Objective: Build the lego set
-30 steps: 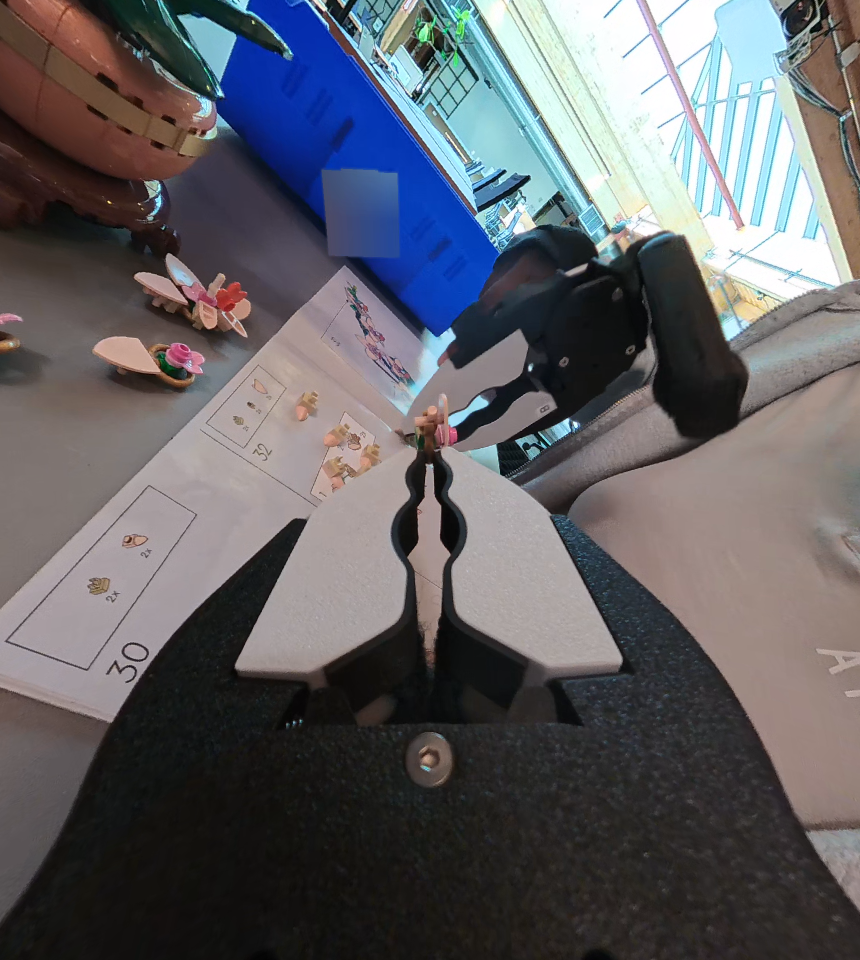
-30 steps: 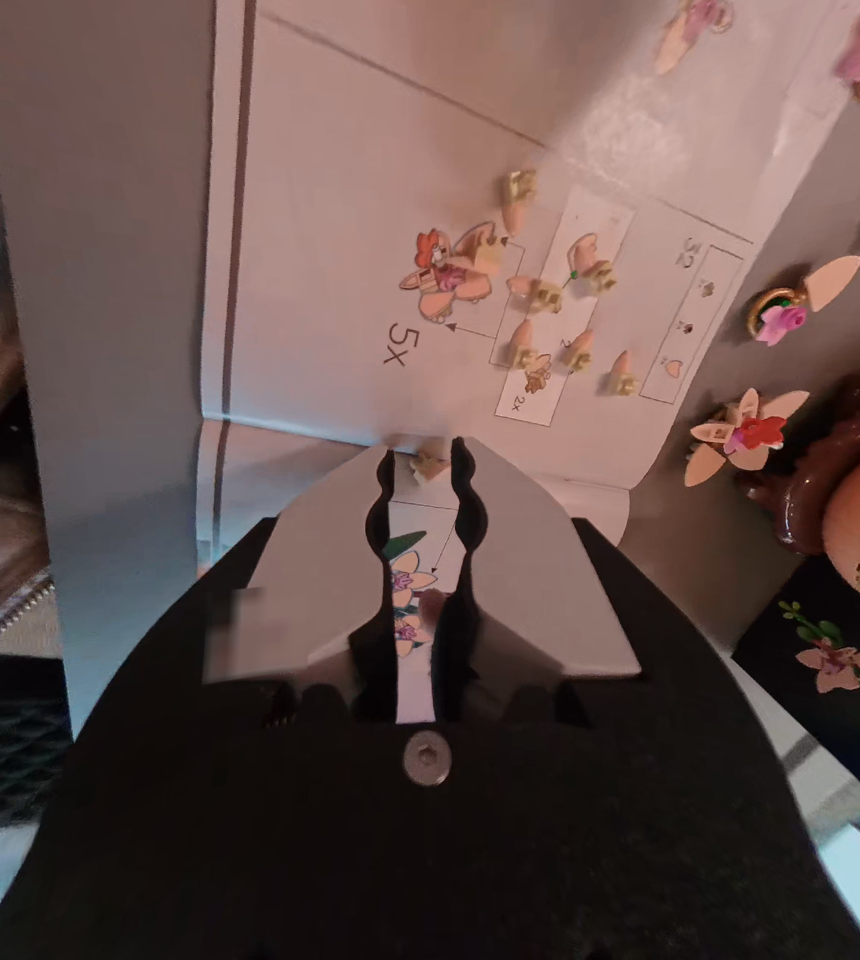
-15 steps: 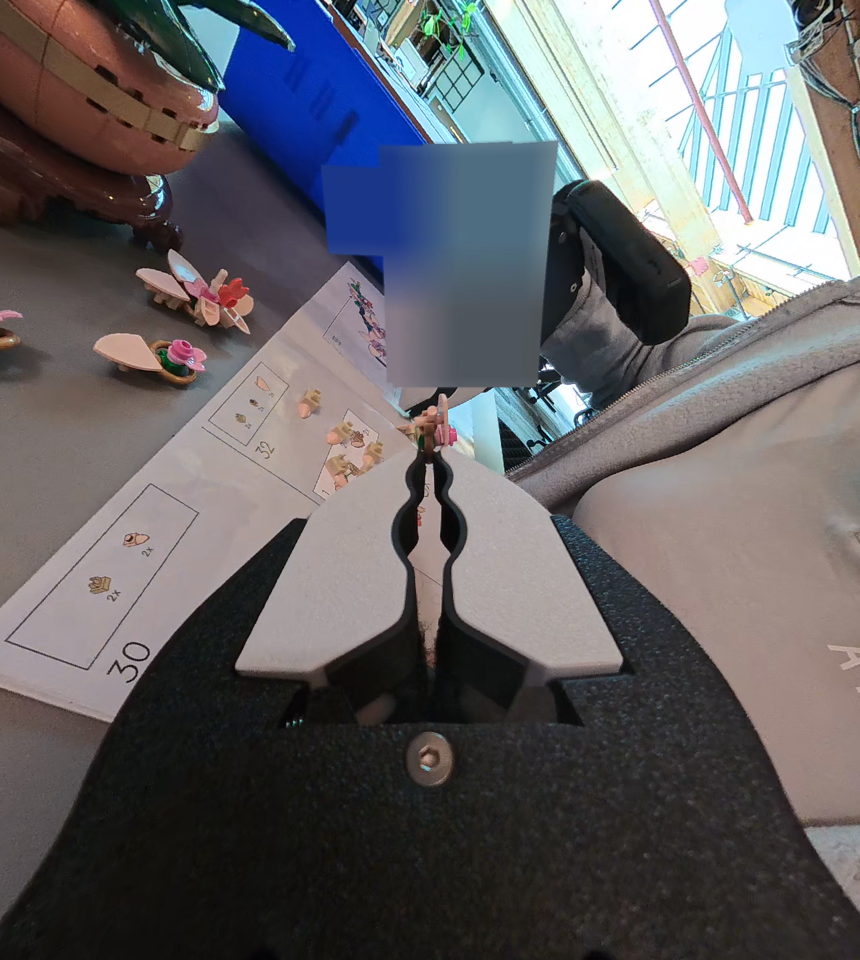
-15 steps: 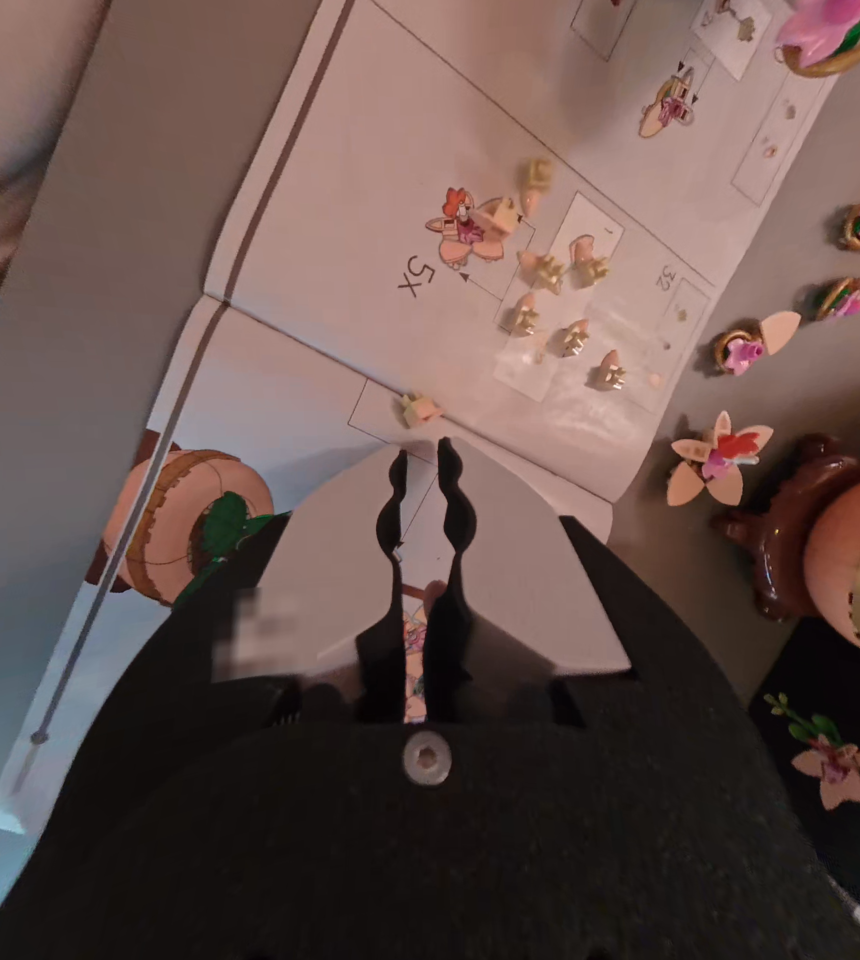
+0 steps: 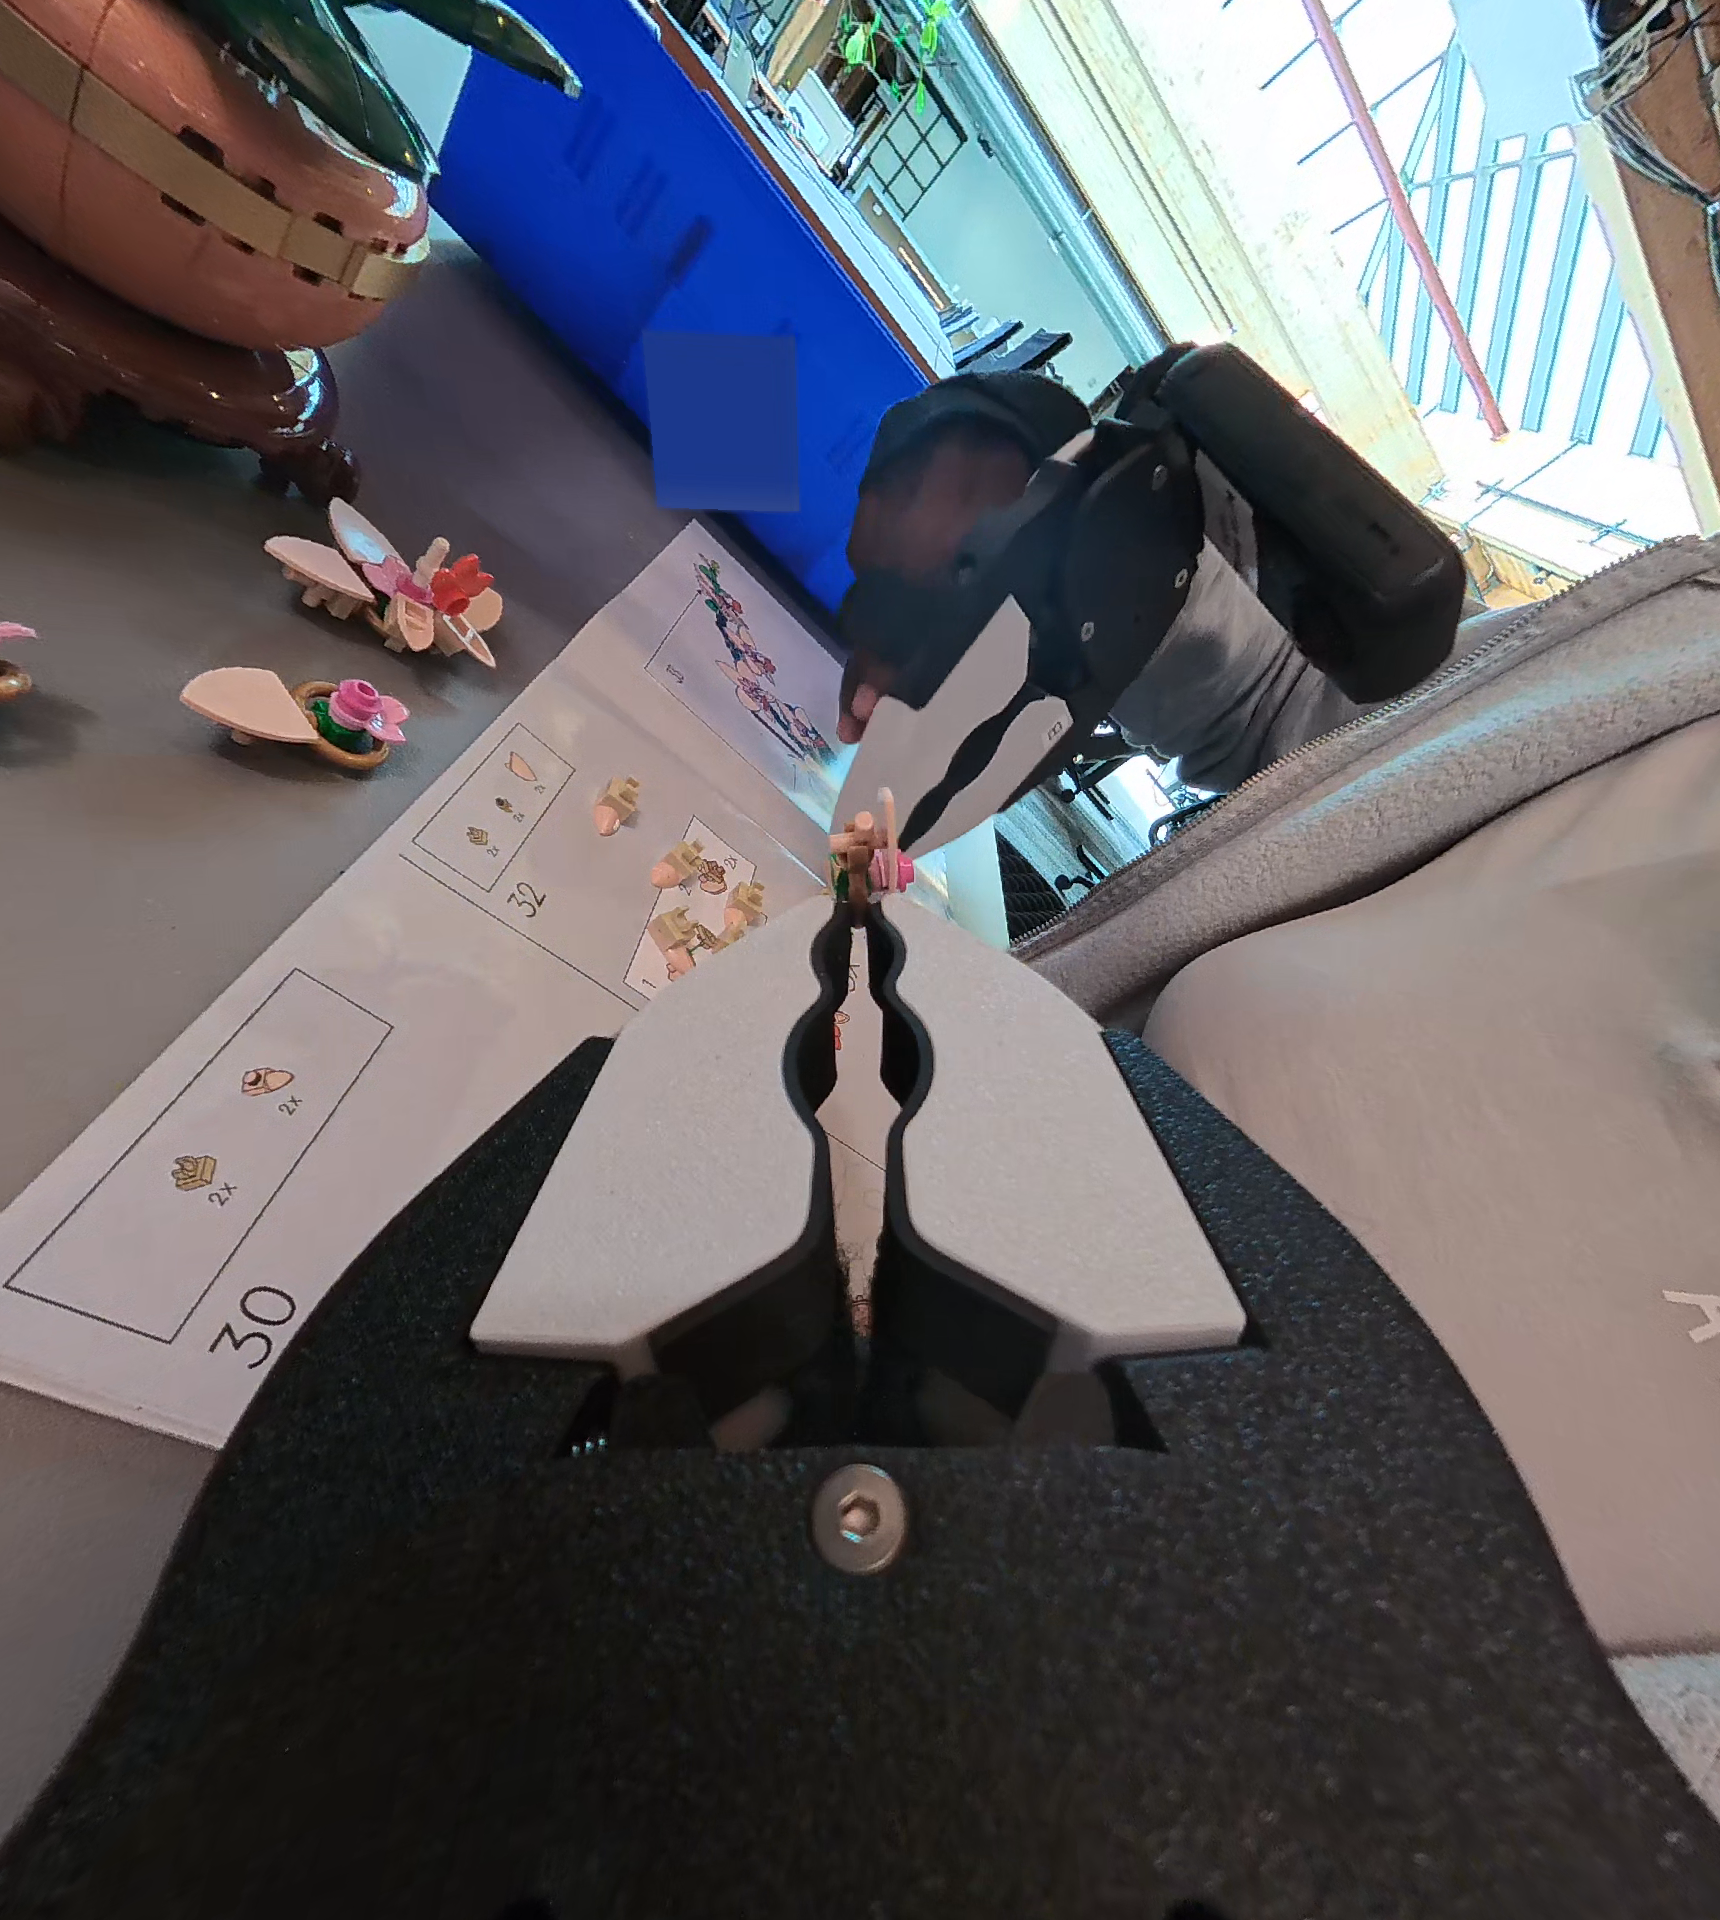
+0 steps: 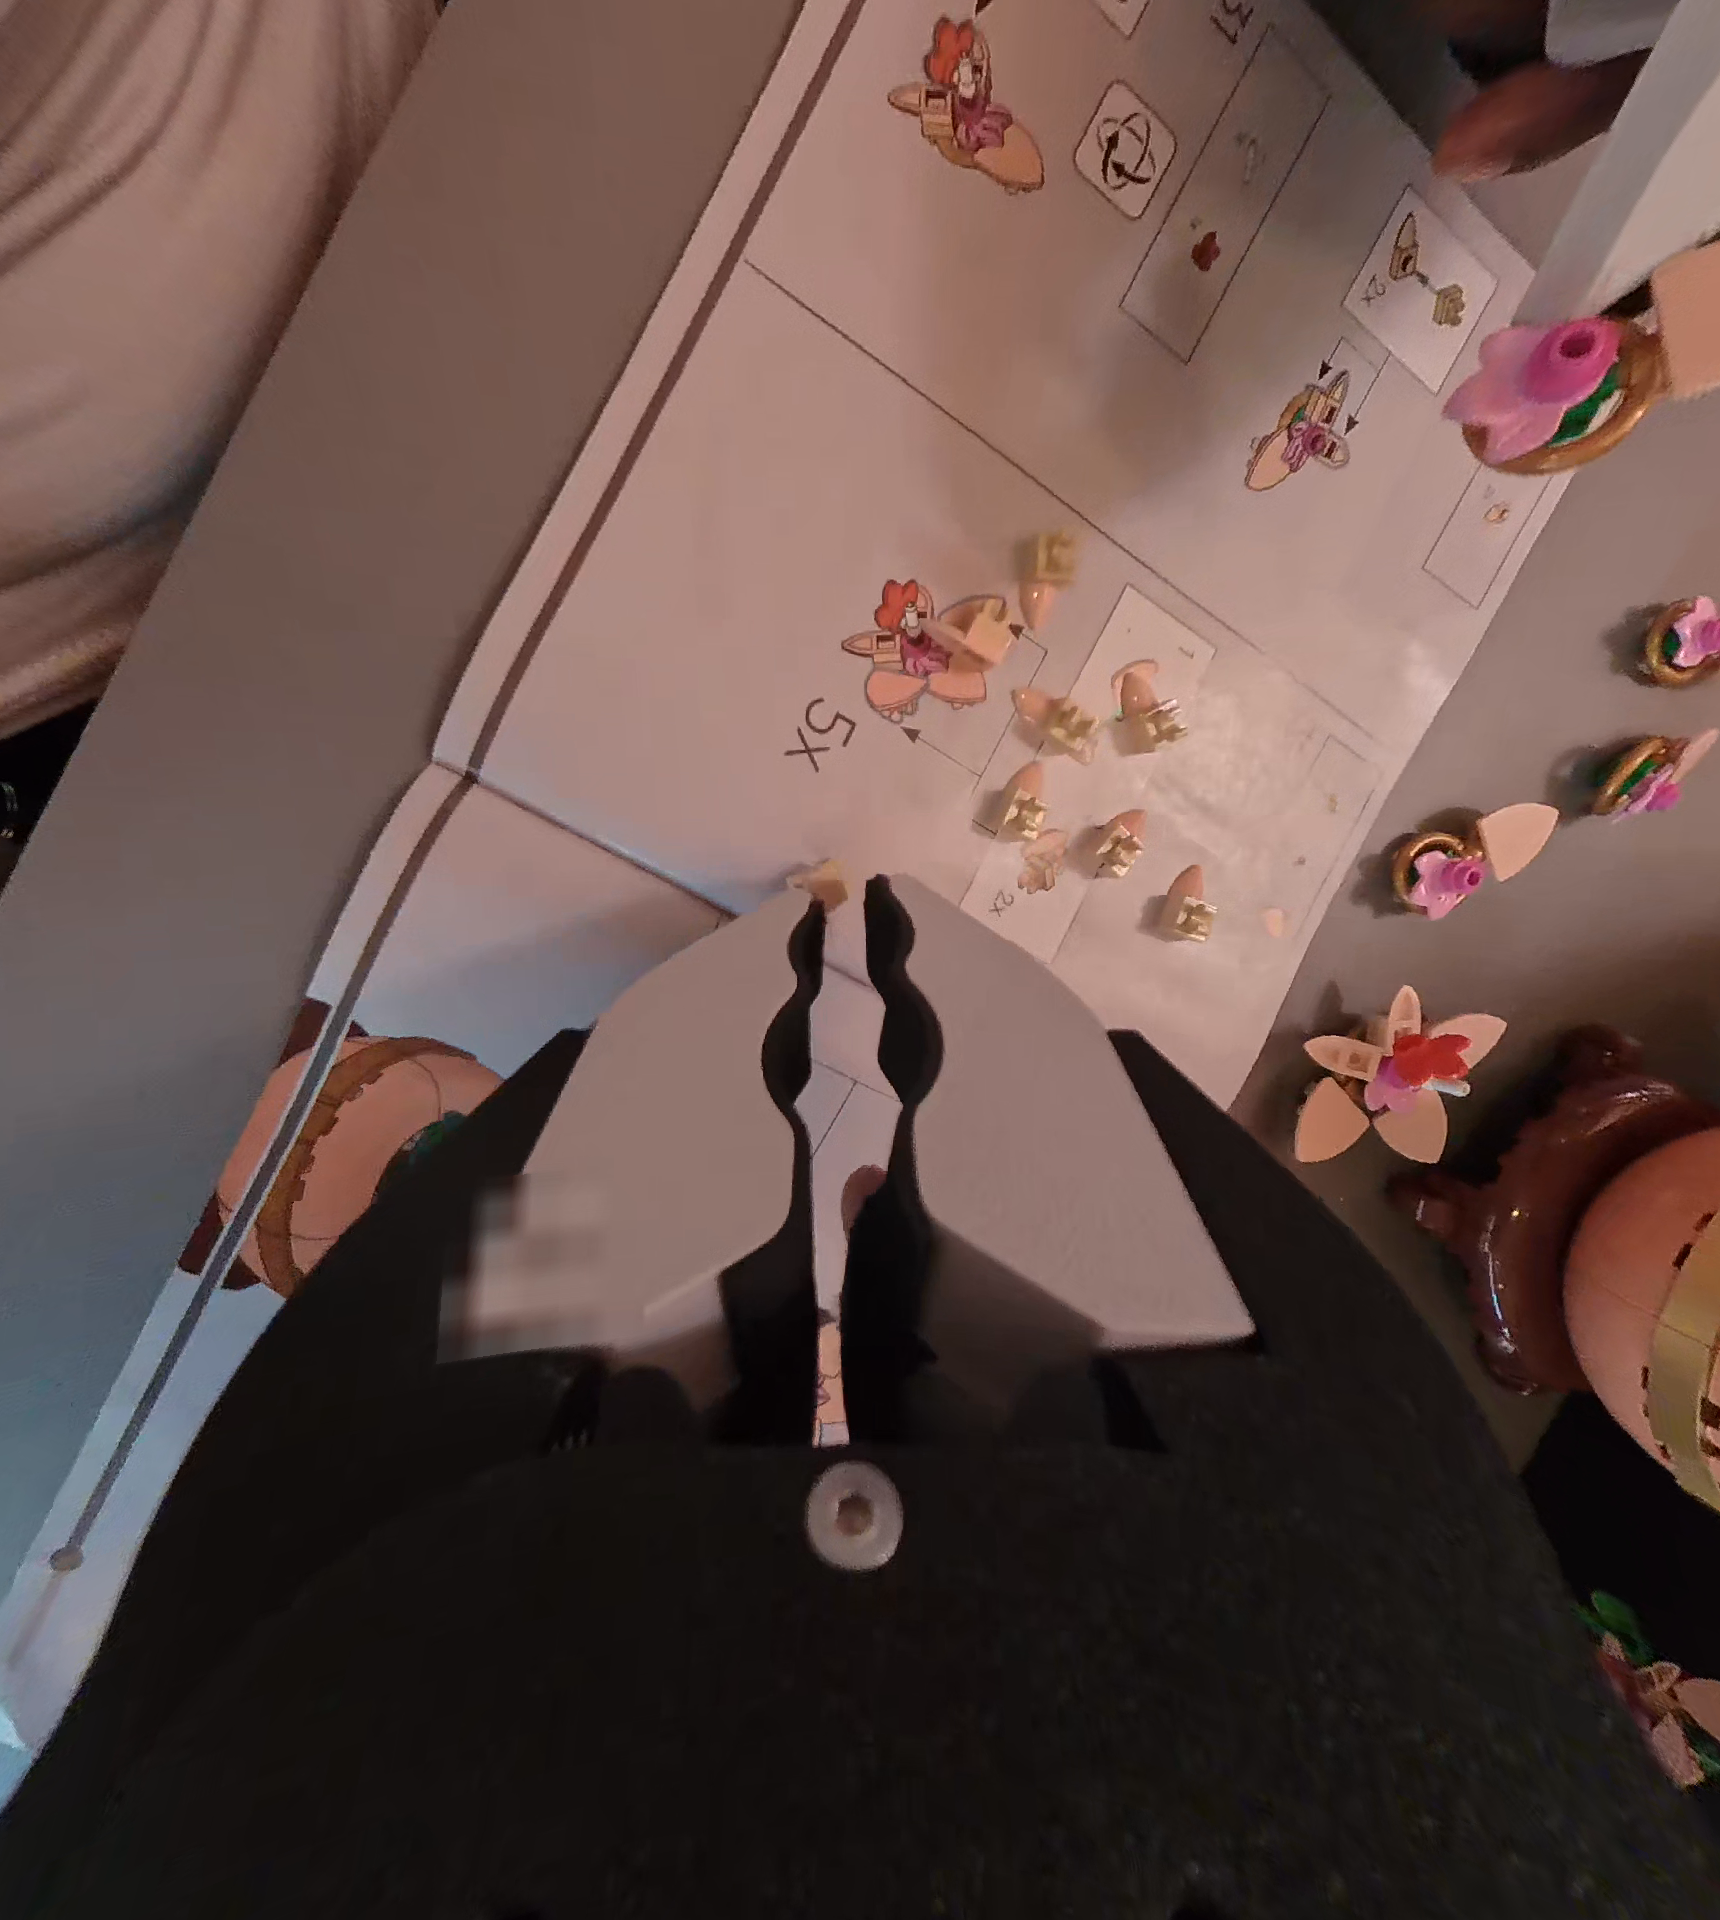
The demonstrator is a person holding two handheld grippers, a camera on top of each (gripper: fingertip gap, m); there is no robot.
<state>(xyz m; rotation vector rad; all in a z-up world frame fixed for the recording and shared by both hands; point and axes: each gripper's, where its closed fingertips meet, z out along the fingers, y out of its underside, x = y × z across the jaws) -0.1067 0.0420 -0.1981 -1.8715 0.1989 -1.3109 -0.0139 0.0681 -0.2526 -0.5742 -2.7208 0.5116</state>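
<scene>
From the left wrist view, the left gripper [image 5: 861, 909] stays pinched on the stem of a small flower build [image 5: 871, 852] (brown stem, green bit, pink centre, pale petal), raised above the open instruction booklet [image 5: 336, 997] exactly as a second ago; the right gripper [image 5: 900, 831] shows just behind the build, back where it was a second ago; loose tan-and-peach pieces [image 5: 617, 805] lie on the booklet, finished flowers [image 5: 399, 592] and a big pink pot [image 5: 139, 208] stand on the grey table [image 5: 56, 935] farther left, and a grey sweatshirt [image 5: 1458, 1039] fills the right side. Seen from the right wrist view, the right gripper's jaws have narrowed to a slim gap with only paper showing through it; a small tan piece [image 6: 820, 881], which sat between the tips a second ago, now lies on the booklet at the left fingertip, and contact cannot be told; the flower build hangs large at the upper right, well apart, while the gripper's black body hides the booklet's lower part.
</scene>
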